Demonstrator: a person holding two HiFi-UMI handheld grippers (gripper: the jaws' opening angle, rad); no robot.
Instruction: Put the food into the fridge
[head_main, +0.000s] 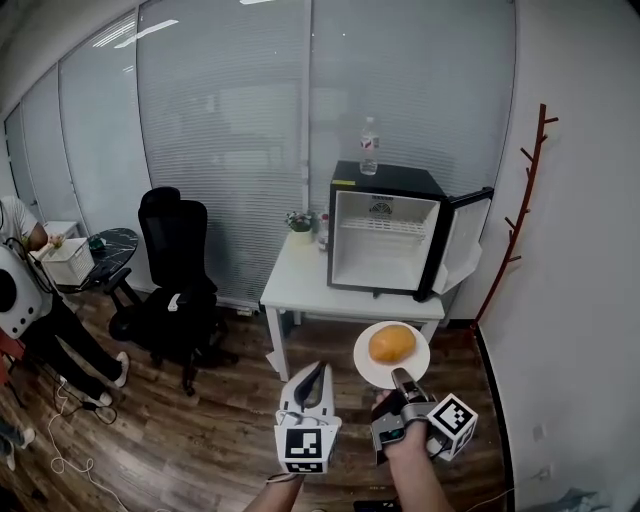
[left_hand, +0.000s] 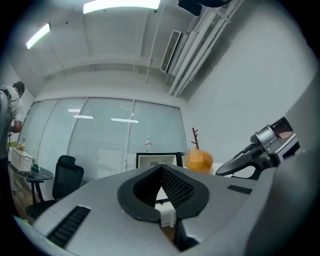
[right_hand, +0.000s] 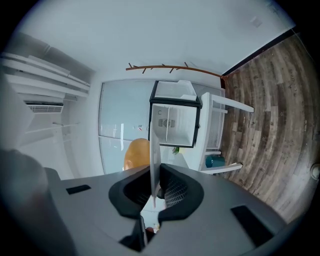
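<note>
A white plate (head_main: 391, 360) carries a round orange piece of food (head_main: 392, 343). My right gripper (head_main: 402, 380) is shut on the plate's near rim and holds it in the air in front of the table. In the right gripper view the plate (right_hand: 154, 162) shows edge-on between the jaws, with the food (right_hand: 136, 154) to its left. The black mini fridge (head_main: 385, 240) stands on a white table (head_main: 300, 285), its door (head_main: 466, 240) swung open to the right and its white inside bare. My left gripper (head_main: 316, 372) hangs shut and holds nothing, just left of the plate.
A water bottle (head_main: 369, 146) stands on the fridge top. A small potted plant (head_main: 299, 222) sits on the table's left end. A black office chair (head_main: 175, 270) is left of the table. A person (head_main: 25, 290) stands at the far left, and a branch-shaped coat rack (head_main: 520, 210) lines the right wall.
</note>
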